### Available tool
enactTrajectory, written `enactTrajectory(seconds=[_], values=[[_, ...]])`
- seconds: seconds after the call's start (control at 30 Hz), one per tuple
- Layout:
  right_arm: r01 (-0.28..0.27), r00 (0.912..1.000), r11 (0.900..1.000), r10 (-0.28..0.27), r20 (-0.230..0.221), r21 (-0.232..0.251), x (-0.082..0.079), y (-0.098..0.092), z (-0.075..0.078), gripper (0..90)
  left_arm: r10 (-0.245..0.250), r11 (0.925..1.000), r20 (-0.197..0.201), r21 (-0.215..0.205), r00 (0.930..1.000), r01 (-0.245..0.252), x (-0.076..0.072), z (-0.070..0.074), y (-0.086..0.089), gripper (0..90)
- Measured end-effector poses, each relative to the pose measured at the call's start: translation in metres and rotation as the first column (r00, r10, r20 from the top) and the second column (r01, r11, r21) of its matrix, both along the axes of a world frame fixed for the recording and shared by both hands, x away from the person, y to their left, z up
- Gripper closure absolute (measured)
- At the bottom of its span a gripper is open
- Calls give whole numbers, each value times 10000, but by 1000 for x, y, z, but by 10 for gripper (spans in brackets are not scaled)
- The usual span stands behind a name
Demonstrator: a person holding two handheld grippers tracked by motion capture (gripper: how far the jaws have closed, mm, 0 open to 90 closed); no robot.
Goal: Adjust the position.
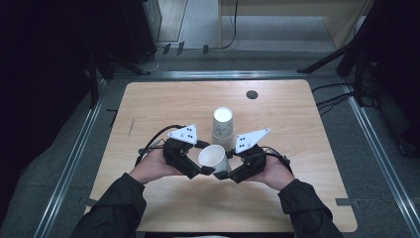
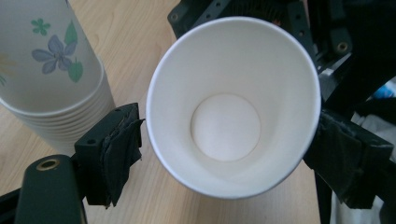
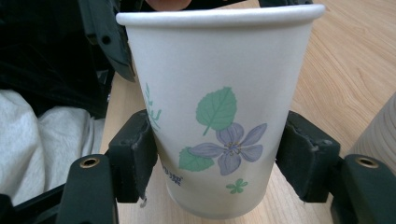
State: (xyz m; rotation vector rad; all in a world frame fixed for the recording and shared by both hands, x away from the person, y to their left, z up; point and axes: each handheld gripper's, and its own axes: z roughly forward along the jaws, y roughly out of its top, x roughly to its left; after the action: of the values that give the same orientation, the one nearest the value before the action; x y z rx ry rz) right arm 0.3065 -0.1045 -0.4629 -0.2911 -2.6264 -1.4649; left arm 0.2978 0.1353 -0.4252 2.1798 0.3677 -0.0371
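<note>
Cup (image 1: 213, 157) off stack (image 1: 222, 130) | my right gripper (image 1: 225, 174) clamps its lower wall | my left gripper (image 1: 204, 171) wide, clear of rim | placing remains.

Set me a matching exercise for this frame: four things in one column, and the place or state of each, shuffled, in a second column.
Things:
1. single paper cup
2. stack of cups
3. dark round disc
4. left tongs

Places or states:
A. near the far edge of the table
B. open, with a gap between one pad and the cup
C. gripped at its sides by the right tongs
D. standing on the table just beyond the held cup

Pairs: 1-C, 2-D, 3-A, 4-B.
</note>
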Motion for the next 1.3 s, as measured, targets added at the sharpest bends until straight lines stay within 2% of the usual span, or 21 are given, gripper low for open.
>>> enactTrajectory(seconds=[0.03, 0.1, 0.3, 0.4, 0.43, 0.5, 0.57, 0.63, 0.93, 1.03, 1.1, 1.2, 1.3], values=[[14, 10000, 10000, -14, 24, 35, 0, 0, 0, 334, 15, 9996, -100, -270, 9999, -17, 0, 0, 1, 149], [-16, 9999, 9999, 14, 101, 129, 0, 1, 1, 334, 47, 9985, -162, -540, 9999, -56, -1, -1, 1, 150], [-13, 10000, 9997, 12, 35, 260, 0, 2, 1, 334, 87, 9965, -251, -824, 9996, -107, -2, -5, -4, 150], [-18, 10000, 9995, 19, -28, 325, 0, 1, 1, 334, 73, 9937, -399, -1113, 9992, -117, -1, -6, -4, 157], [-22, 10000, 9994, 24, -37, 342, 0, 1, 1, 334, 178, 9932, -306, -1148, 9994, -212, 0, -6, -3, 160], [-29, 9998, 9993, 36, -182, 370, 0, 1, 1, 334, 222, 9889, -427, -1457, 9988, -282, 1, -6, -2, 174], [-26, 9997, 9991, 35, -221, 413, 1, 1, 1, 336, 205, 9868, -361, -1597, 9991, -260, 0, -6, -1, 215], [-47, 9995, 9991, 59, -304, 415, 1, 1, 1, 336, 189, 9875, -215, -1560, 9996, -220, -1, -6, -2, 223], [-78, 9997, 9991, 87, -216, 419, 1, 2, 1, 338, 147, 9889, -169, -1478, 9997, -170, -2, -4, 0, 264], [-151, 9998, 9991, 154, -98, 385, 0, 2, 1, 339, 123, 9908, 145, -1351, 9998, -103, -5, -3, -1, 273], [-238, 9997, 9992, 239, -30, 318, -1, 2, 1, 319, 65, 9915, 147, -1297, 9999, -45, -7, -2, -1, 272], [-217, 9996, 9997, 219, -197, 119, -1, 2, -1, 292, 64, 9917, 204, -1287, 9998, -37, -7, -1, -1, 272], [-90, 9999, 10000, 90, -76, -14, -1, 2, -3, 269, 109, 9925, 271, -1219, 9996, -75, -8, 1, 1, 272]])
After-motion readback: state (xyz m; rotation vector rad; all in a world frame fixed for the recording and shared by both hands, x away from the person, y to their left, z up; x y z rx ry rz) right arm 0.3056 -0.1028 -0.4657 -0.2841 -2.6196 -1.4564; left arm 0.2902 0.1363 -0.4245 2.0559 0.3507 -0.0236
